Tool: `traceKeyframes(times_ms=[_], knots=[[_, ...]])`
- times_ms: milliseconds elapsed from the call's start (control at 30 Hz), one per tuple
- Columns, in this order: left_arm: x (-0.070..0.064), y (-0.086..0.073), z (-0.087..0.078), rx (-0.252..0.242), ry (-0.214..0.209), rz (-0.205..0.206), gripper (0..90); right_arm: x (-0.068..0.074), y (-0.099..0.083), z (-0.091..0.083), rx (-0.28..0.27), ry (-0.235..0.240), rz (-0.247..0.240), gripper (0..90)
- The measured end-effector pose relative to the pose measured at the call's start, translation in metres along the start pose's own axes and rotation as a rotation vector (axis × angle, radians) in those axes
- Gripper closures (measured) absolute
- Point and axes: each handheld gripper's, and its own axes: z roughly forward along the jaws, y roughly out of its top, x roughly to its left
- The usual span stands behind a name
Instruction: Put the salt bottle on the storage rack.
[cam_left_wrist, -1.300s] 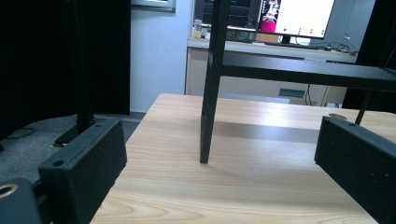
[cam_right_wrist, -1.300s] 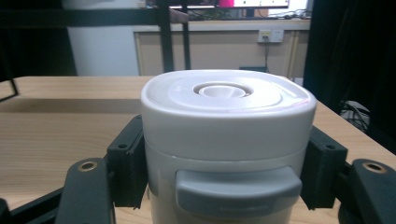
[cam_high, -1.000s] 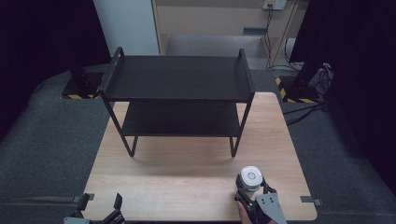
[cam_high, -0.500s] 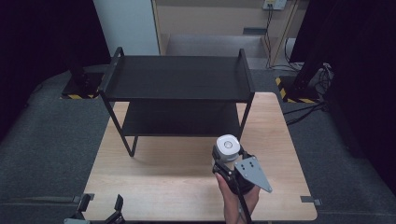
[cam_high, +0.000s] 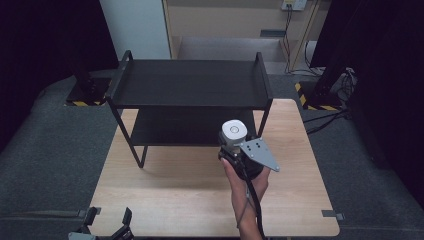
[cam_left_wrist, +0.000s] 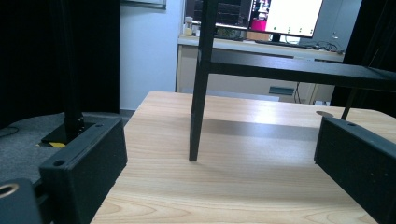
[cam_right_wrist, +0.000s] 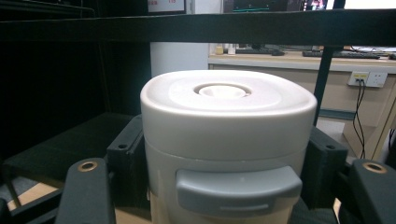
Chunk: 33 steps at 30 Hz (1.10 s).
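Pale wood-grain tabletop (cam_high: 175, 200), rectangular, with grey carpet around it. Black metal two-tier rack (cam_high: 192, 82), thin legs, flat matte shelves. White plastic canister (cam_high: 233, 133): rounded-square, smooth lid with a round centre boss, grey front tab (base cut off in the right gripper view). Right tongs (cam_high: 234, 145) clamp its sides at the lower shelf's front edge; hand (cam_high: 245, 180) extended forward, wrist straight. Left tongs (cam_high: 107, 225) wide apart, low at the near-left corner, partly cropped.

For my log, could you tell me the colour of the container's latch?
Grey, on the white container; clearest in the right gripper view.
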Motion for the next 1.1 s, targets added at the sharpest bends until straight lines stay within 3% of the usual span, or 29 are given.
traceKeyframes(times_ms=[1100], knots=[[0.01,-0.001,0.003,0.001,0.007,-0.017,2.3,0.007,0.003,0.066,0.015,-0.069,-0.005,31.7]])
